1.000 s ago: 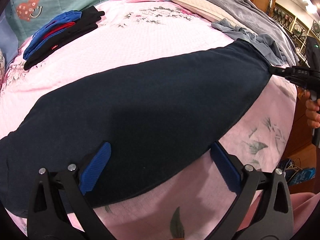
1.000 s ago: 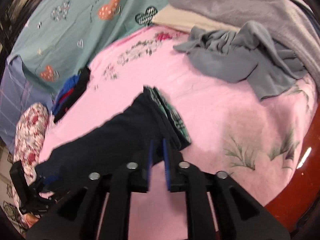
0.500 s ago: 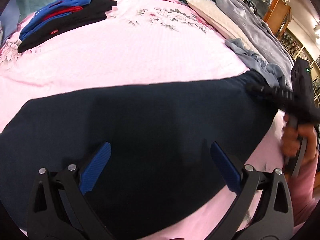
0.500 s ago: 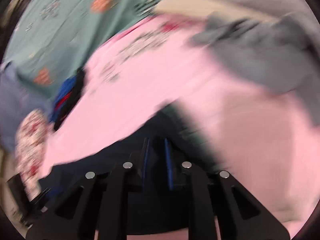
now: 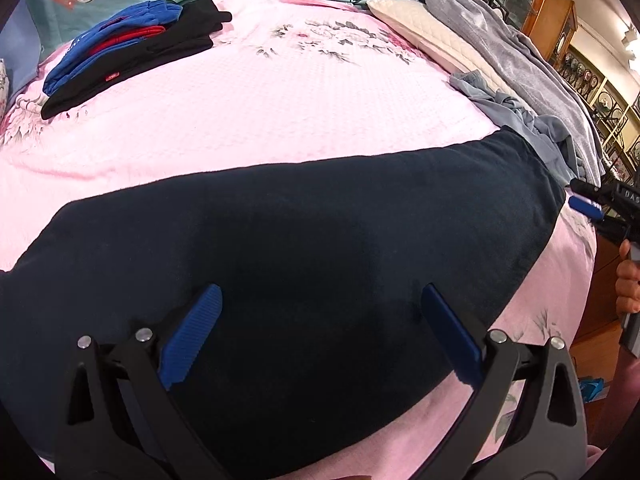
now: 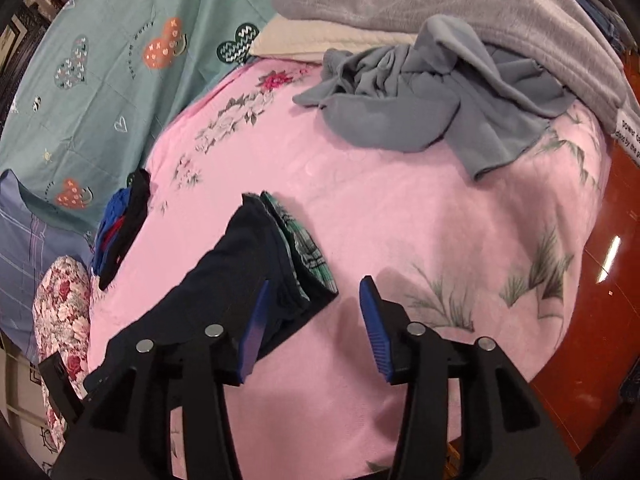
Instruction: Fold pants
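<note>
Dark navy pants (image 5: pixel 304 240) lie flat in a long band across the pink bedspread (image 5: pixel 260 100). My left gripper (image 5: pixel 320 320) hovers open over their middle, nothing between its blue pads. In the right wrist view the pants' waist end (image 6: pixel 260 264) shows a green plaid lining (image 6: pixel 308 248). My right gripper (image 6: pixel 316 320) stands open just off that end, its left pad (image 6: pixel 256 320) over the waist's edge, the right pad above bare bedspread (image 6: pixel 400 220). The right gripper (image 5: pixel 592 204) also appears at the right edge of the left wrist view, beside the waist.
A folded stack of blue, red and black clothes (image 5: pixel 120 56) lies at the far left. A crumpled grey garment (image 6: pixel 420 108) and a grey blanket (image 6: pixel 460 4) on a cream pillow (image 5: pixel 420 36) sit at the right. A teal quilt (image 6: pixel 120 60) lies behind. A hand (image 5: pixel 628 284) holds the right gripper.
My right gripper, shut on the pants' waist before, has opened and let the waist drop onto the bed. The left gripper stayed open above the pants.
</note>
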A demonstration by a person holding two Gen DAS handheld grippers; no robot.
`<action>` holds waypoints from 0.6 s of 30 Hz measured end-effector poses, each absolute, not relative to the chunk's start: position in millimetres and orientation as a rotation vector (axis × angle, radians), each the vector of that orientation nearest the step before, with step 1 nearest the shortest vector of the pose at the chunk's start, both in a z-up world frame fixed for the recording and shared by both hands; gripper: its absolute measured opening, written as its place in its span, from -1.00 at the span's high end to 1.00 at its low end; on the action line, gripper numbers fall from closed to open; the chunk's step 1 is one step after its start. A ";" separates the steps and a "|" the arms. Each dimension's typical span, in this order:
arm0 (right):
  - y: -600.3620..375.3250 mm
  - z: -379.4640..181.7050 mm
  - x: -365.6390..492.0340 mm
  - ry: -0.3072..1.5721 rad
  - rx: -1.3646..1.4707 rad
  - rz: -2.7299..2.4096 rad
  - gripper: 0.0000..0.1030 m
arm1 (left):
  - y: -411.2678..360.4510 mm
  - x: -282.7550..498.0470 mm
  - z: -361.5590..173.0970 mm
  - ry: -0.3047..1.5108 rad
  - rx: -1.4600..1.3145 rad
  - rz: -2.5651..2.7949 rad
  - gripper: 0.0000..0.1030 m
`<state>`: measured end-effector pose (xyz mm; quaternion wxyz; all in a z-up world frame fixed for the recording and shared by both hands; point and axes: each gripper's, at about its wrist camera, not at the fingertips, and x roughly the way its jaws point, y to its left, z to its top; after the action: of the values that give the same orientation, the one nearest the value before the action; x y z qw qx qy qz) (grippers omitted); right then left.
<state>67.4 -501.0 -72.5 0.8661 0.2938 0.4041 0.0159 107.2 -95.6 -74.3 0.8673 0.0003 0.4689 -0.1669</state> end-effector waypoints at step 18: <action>-458.0 -78.7 78.5 0.844 0.319 -0.025 0.14 | -95.5 106.1 -74.2 0.979 -0.005 -0.353 -0.96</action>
<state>78.5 -458.0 -78.7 0.8998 0.1543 0.4079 -0.0122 106.1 -95.5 -74.2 0.8677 -0.0024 0.4676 -0.1687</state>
